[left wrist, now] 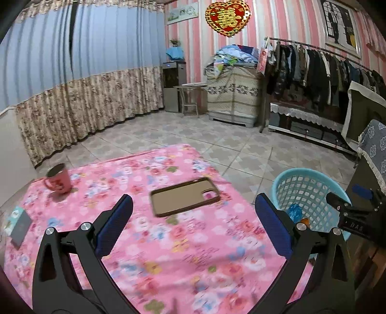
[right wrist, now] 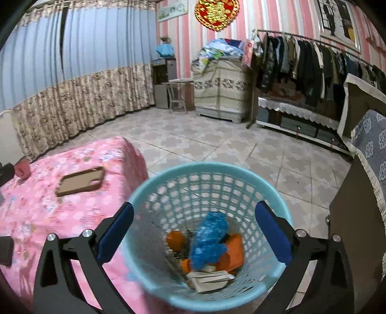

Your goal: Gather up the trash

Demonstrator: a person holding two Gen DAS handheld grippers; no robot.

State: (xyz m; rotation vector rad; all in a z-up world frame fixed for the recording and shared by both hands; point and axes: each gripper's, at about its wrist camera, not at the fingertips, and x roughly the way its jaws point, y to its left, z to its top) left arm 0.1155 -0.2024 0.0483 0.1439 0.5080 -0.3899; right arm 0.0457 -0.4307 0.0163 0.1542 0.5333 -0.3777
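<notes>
Left tool (left wrist: 194, 205): open, fingers spread wide with nothing between them; held above the near part of the surface.
Right tool (right wrist: 194, 215): open, fingers spread wide, empty; held over the mouth of the basket. In the left wrist view its black body (left wrist: 354, 212) shows at the right edge, over the basket rim.
Surface (left wrist: 168, 253): covered with a pink floral cloth; the basket stands just off its right edge.
Basket (right wrist: 272, 193): light blue, lattice walls, standing on the floor between the surface and a dark cabinet (right wrist: 349, 217) on the right.
Trash: lies inside the basket at the bottom. A crumpled blue plastic bag (right wrist: 208, 241) sits on top, orange pieces (right wrist: 231, 251) around it, folded white paper (right wrist: 207, 277) nearest the camera. Some motion blur; finer detail cannot be told.
Dark booklet (left wrist: 21, 227): near the left edge of the surface, partly over a light blue card.
Phone case (left wrist: 184, 196): brown, open side up, lying flat near the middle of the surface, toward the far edge.
Pink mug (left wrist: 59, 180): upright near the far left corner of the surface, handle to the left.
Floor (left wrist: 241, 149): patterned tile beyond the surface.
Background: curtain (left wrist: 84, 72) at left, clothes rack (left wrist: 325, 72) at right, striped pink wall with a red and gold heart ornament (left wrist: 228, 17).
</notes>
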